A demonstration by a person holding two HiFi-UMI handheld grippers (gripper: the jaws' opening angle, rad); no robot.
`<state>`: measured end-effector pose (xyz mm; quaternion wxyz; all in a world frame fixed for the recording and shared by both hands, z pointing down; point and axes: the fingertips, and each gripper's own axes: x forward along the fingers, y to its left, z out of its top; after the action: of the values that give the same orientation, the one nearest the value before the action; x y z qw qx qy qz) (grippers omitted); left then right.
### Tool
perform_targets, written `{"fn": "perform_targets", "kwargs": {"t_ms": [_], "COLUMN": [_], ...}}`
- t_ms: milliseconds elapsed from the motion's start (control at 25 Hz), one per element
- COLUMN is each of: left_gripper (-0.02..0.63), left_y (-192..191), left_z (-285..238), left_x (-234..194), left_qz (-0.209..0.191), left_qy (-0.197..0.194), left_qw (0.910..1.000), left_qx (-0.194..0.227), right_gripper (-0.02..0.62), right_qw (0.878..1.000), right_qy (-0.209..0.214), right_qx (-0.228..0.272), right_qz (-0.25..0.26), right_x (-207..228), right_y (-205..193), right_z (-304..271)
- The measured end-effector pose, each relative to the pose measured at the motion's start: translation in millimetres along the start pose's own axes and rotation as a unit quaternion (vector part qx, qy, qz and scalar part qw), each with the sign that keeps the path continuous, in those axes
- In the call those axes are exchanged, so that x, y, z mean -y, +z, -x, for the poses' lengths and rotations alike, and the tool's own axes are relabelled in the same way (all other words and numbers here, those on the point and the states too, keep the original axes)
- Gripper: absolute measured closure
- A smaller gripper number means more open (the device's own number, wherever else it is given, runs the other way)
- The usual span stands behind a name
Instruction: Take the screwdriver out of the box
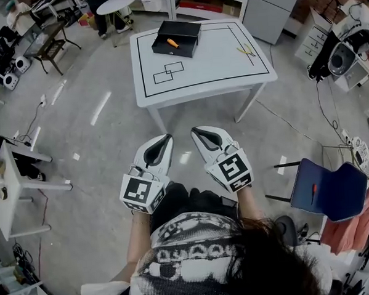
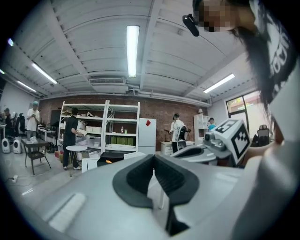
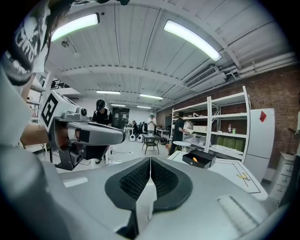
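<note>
A black box (image 1: 176,38) lies open at the far side of the white table (image 1: 217,68), with the orange-handled screwdriver (image 1: 173,43) inside it. Both grippers hang side by side over the floor, well short of the table's near edge. My left gripper (image 1: 165,139) is shut with nothing between its pads. My right gripper (image 1: 198,132) is shut and empty too. In the right gripper view the shut jaws (image 3: 150,162) point toward the box (image 3: 203,158), and the screwdriver (image 3: 194,160) shows as an orange spot. In the left gripper view the gripper (image 2: 153,158) is shut and the box (image 2: 114,157) is far off.
Yellow-handled pliers (image 1: 246,50) lie on the table's right side, and black rectangles are marked on its top. A blue chair (image 1: 327,189) stands at the right, a white side table (image 1: 14,196) at the left, a round table (image 1: 116,3) beyond. Shelves and several people are in the background.
</note>
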<state>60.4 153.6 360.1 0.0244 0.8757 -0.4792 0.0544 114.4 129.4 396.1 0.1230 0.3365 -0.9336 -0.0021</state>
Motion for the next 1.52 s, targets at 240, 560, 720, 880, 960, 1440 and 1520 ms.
{"fn": "perform_targets", "kwargs": {"t_ms": [240,560,720,880,960,1440,1520], "left_gripper": [0.606,0.606,0.606,0.606,0.606,0.606,0.606], "left_y": [-0.3,-2.8,-5.2,-8.3,-9.4,3.1,2.9], "left_z": [-11.3,-30.5,-45.8,-63.8,-73.0,-122.9,-127.9], "left_x": [1.9,-13.6,-31.8,-61.2,-80.9,-220.8,-241.3], "left_qz": [-0.005,-0.006,-0.003,0.003,0.005,0.008,0.009], "left_qy": [0.005,0.007,0.001,-0.005,-0.008,-0.039,-0.043], "left_qw": [0.9999,0.9998,0.9999,0.9999,0.9999,0.9992,0.9990], "left_qx": [-0.010,-0.016,-0.014,-0.012,-0.012,-0.005,-0.005], "right_gripper": [0.598,0.598,0.598,0.598,0.598,0.598,0.598], "right_qw": [1.000,1.000,1.000,1.000,1.000,0.998,0.998], "right_qy": [0.004,0.000,-0.003,-0.007,-0.009,-0.032,-0.038], "right_qx": [0.000,0.005,-0.002,-0.005,-0.008,-0.027,-0.030], "right_qz": [-0.013,-0.017,-0.018,-0.017,-0.018,-0.040,-0.040], "right_x": [12.0,30.7,40.8,54.0,60.6,92.8,96.8], "right_y": [-7.6,-8.2,-9.0,-7.0,-5.0,25.7,29.4], "right_z": [-1.7,-16.5,-35.8,-66.4,-86.0,-222.7,-242.8]}}
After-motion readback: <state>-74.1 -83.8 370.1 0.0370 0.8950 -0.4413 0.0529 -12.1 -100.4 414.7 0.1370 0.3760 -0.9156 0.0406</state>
